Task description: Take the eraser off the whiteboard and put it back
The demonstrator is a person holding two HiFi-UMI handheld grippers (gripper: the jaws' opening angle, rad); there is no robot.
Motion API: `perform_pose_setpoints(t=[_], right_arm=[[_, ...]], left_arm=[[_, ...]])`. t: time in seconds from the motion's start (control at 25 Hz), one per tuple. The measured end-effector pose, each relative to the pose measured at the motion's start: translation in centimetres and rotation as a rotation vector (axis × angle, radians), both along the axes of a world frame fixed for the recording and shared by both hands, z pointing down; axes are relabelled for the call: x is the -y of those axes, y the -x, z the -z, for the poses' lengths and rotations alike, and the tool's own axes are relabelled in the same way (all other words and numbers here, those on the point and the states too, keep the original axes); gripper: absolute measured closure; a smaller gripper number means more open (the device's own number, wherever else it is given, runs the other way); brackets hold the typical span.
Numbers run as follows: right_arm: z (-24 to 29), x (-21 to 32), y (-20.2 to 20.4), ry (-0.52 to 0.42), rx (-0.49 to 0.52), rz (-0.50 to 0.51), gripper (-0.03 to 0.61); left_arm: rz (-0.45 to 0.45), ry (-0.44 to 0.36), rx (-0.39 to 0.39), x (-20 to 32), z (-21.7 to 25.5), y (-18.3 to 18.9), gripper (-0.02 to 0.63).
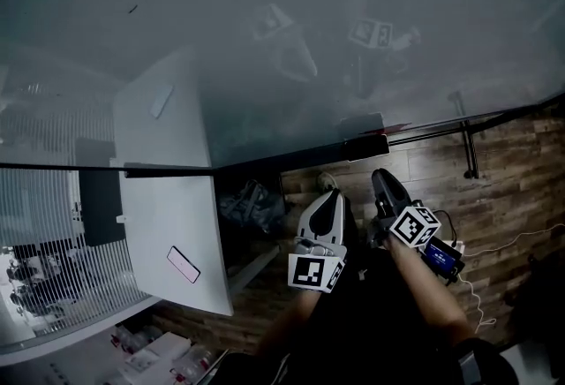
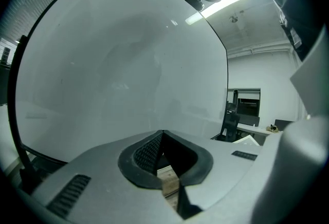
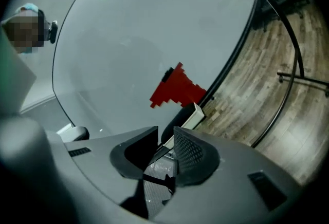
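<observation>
Right gripper point(image 3: 165, 134): jaws a little apart, nothing pinched. The eraser point(image 3: 186, 118) sits just ahead of the tips, on the whiteboard point(image 3: 139, 38) near its lower rim, below a red patch point(image 3: 176, 89). Left gripper point(image 2: 162, 134): jaws pressed together, empty. Best approach, probably: spread wider, square to the eraser's long sides, lift straight off. Rim close; open floor point(image 3: 267, 84) beyond.

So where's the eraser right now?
The eraser sits at the whiteboard's lower edge, right of centre in the head view, just ahead of the right tool.
</observation>
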State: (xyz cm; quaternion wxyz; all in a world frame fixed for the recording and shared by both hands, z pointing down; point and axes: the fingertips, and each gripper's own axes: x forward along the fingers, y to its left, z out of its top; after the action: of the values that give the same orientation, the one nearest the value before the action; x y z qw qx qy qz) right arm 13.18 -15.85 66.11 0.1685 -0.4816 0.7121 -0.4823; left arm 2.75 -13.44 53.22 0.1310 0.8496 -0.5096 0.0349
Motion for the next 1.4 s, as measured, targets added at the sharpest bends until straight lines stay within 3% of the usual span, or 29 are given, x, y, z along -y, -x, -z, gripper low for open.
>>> perform_pose_setpoints(t=[0.16,0.6,0.92,1.4], right_arm=[[-2.3,0.9,0.3,0.086,0.115,-0.043,0.439],[-3.3,3.6,0.8,0.156,0.310,-0.126,0.399],[-3.8,3.9,1.3,0.199,0.325,-0.157,0.405],[-3.5,3.3,1.2,0.185,0.325,-0.160,0.439]], left_arm=[[-0.011,0.016,-0.002,0.2,-0.6,-0.1,0.607],[-0.010,0.045,0.005,0.1,-1.5,0.1,0.607],[-0.010,0.054,0.013,0.3,-1.6,0.7,0.607],[-0.001,0.050,0.007,-0.2,-1.5,1.1,0.607]])
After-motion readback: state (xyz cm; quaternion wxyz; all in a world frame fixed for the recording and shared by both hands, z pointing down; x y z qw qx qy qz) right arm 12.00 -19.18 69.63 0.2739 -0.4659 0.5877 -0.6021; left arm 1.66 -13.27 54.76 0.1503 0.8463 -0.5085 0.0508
